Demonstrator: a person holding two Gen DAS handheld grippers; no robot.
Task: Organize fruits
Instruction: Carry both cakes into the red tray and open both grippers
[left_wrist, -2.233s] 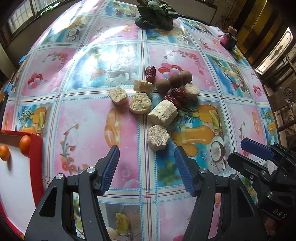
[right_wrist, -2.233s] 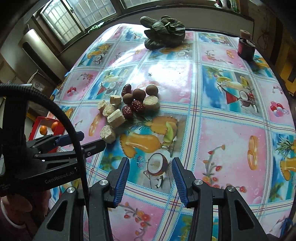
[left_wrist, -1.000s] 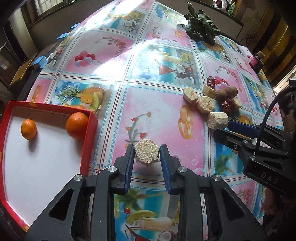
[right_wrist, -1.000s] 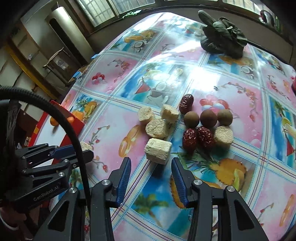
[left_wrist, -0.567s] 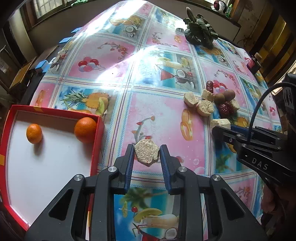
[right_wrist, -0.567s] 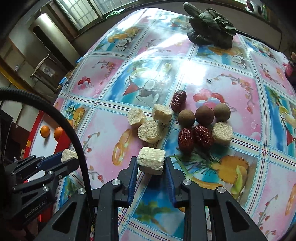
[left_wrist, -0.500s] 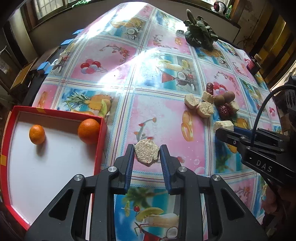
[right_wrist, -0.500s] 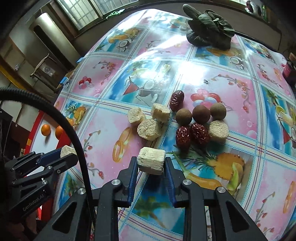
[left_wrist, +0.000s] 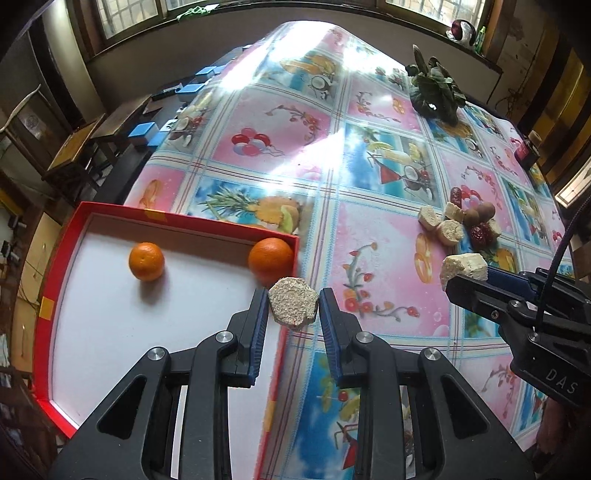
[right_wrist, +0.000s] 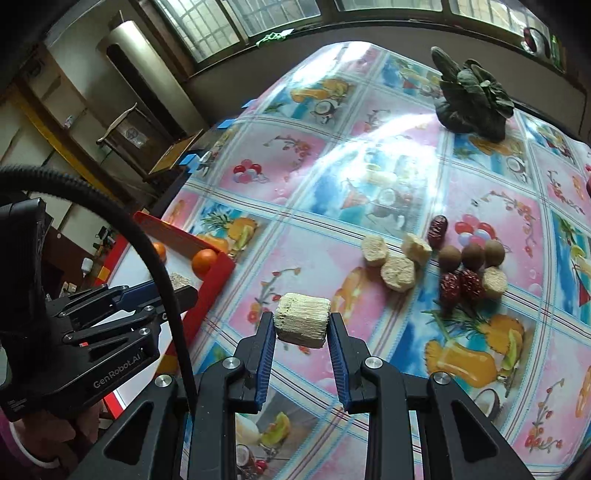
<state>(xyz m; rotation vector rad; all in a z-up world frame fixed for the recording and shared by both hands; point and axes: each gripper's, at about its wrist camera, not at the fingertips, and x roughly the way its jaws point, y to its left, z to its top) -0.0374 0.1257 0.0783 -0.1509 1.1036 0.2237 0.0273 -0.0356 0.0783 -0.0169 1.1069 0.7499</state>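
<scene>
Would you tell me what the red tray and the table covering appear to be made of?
Red tray: probably cardboard, with a matte white floor and thin, flat red walls. Table covering: likely glossy plastic or oilcloth, since window glare spreads across its printed fruit squares.

Your table is covered by a glossy plastic cloth (left_wrist: 373, 254) printed with pink and blue fruit-and-drink squares. At its near-left edge sits a shallow red-rimmed tray (left_wrist: 192, 220) with a white floor. Further right lies a cluster of pale cut chunks (right_wrist: 397, 272), wrinkled red dates (right_wrist: 461, 284) and round brown fruits (right_wrist: 472, 255). A dark leafy green bunch (right_wrist: 472, 103) lies at the far end.
</scene>
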